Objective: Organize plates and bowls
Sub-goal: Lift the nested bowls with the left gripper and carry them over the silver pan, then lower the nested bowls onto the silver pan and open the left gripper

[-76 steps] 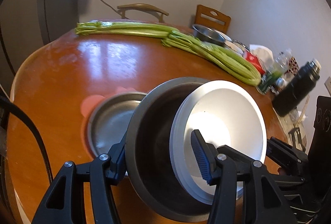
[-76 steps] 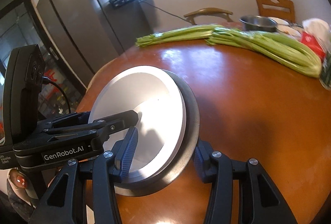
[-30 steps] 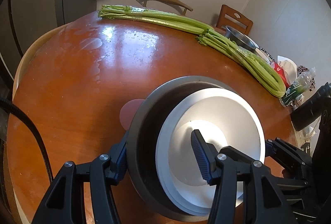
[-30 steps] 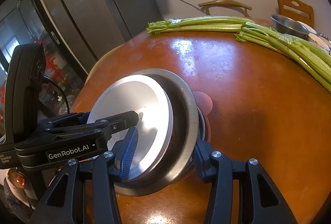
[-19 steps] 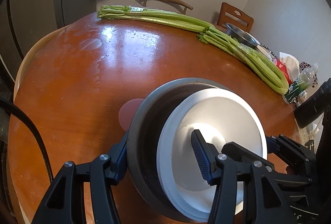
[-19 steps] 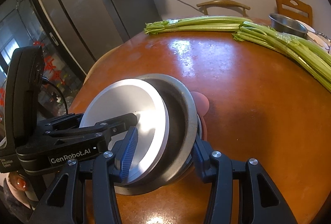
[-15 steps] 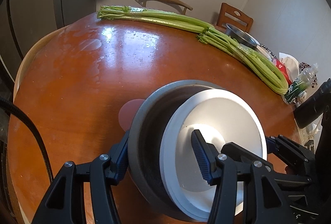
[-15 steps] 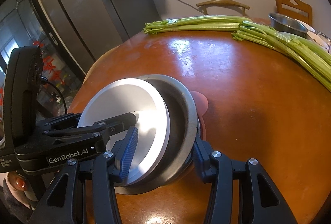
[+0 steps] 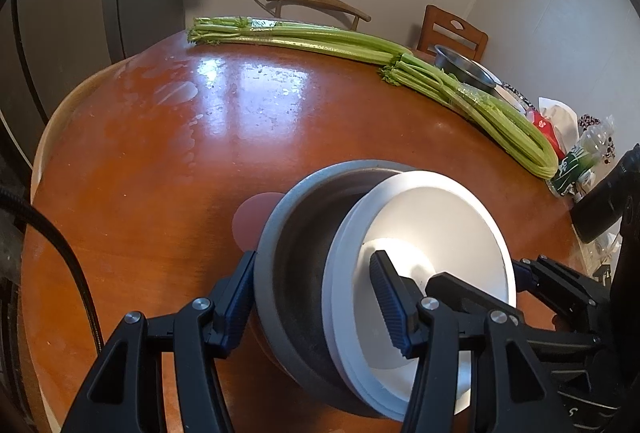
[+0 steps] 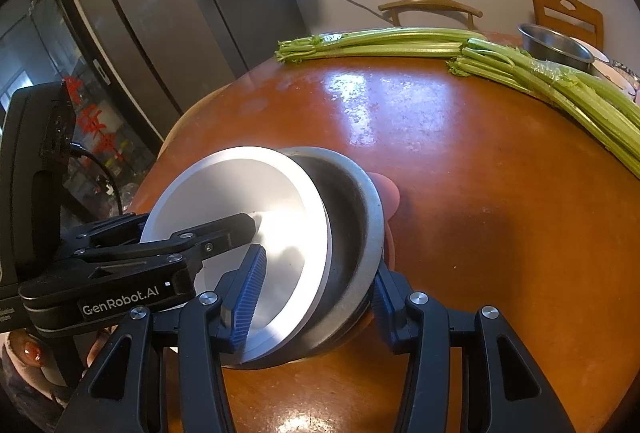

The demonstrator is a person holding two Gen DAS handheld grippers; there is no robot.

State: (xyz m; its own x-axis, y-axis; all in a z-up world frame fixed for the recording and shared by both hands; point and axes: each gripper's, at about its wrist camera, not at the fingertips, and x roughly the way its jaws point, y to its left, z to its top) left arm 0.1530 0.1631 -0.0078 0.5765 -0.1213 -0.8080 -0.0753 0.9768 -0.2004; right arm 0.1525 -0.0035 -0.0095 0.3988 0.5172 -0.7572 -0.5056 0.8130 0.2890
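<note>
Both the left gripper [image 9: 316,307] and right gripper [image 10: 316,297] clamp the tilted steel bowl [image 9: 296,273] and nested white bowl [image 9: 436,233], apparently directly above the pink plate [image 9: 252,219].

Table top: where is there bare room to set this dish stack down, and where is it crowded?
Free: the wide orange stretch of table between the pink mat and the celery. Crowded: the far right edge, with a steel bowl, bags and a black bottle.

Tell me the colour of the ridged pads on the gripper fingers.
Blue ridged pads on black fingers; clearest in the right wrist view.
</note>
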